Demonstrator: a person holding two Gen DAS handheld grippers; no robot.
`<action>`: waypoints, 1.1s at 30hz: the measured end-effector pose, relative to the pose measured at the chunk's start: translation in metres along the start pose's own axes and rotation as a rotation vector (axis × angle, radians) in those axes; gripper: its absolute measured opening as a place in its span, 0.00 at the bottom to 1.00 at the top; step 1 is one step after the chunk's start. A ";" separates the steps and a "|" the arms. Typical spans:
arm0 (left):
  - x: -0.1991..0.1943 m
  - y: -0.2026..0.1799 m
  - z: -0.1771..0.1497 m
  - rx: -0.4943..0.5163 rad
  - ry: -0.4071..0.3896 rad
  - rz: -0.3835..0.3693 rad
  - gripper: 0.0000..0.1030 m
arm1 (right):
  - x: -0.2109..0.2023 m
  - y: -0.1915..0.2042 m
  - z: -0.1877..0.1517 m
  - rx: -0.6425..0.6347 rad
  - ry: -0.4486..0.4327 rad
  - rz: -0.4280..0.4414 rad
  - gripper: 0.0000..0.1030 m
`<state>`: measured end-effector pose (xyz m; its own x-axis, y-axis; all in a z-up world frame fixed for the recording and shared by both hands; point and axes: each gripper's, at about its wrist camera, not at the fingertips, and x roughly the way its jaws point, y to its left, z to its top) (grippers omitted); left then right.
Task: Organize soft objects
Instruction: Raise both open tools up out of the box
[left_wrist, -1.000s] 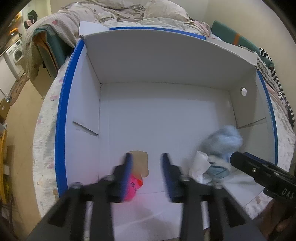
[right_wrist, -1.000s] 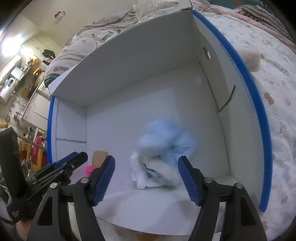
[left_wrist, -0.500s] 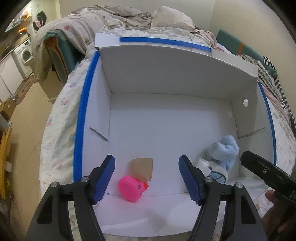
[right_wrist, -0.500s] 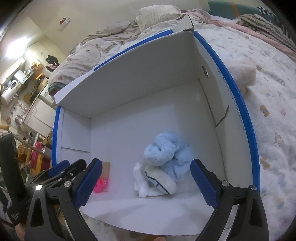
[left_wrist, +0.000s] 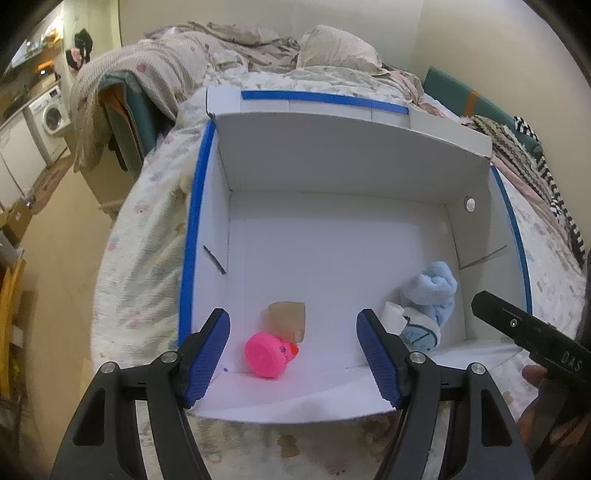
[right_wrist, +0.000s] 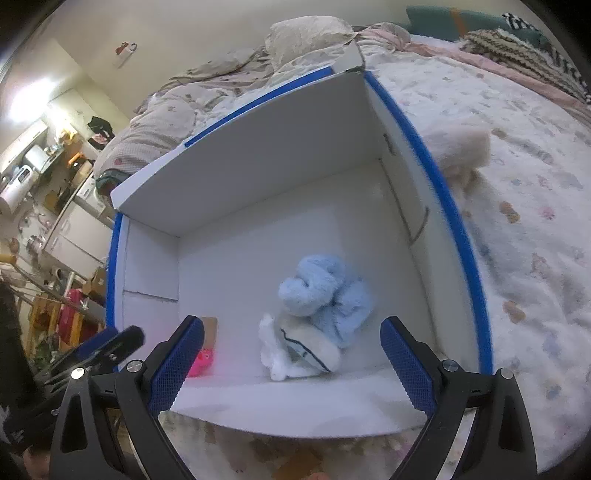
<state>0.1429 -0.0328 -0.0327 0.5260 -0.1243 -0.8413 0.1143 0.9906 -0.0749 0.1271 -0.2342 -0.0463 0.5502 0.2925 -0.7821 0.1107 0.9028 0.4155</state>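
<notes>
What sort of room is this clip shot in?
Most likely a bedroom in a small flat: the white box sits on a bed with rumpled bedding and a pillow, and a washing machine stands nearby.

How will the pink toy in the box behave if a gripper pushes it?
The pink toy lies on its side and looks rounded, so it would probably roll. The smooth box floor may let it slide. It seems light.

My left gripper (left_wrist: 293, 354) and right gripper (right_wrist: 291, 363) look alike: black slotted arms, silver screws, blue cross-hatched pads (right_wrist: 177, 363). White lettering marks one black body; bare fingers show.
</notes>
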 end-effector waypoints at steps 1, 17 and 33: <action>-0.004 0.000 -0.001 0.006 -0.006 0.004 0.67 | -0.002 -0.001 -0.001 0.003 -0.001 -0.002 0.99; -0.023 0.011 -0.034 0.014 0.022 0.058 0.67 | -0.037 -0.013 -0.024 0.025 -0.036 -0.041 0.99; -0.030 0.034 -0.063 -0.051 0.060 0.103 0.67 | -0.046 -0.019 -0.049 0.034 -0.009 -0.068 1.00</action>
<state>0.0783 0.0078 -0.0439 0.4813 -0.0193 -0.8764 0.0186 0.9998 -0.0118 0.0592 -0.2490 -0.0408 0.5476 0.2278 -0.8051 0.1760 0.9093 0.3770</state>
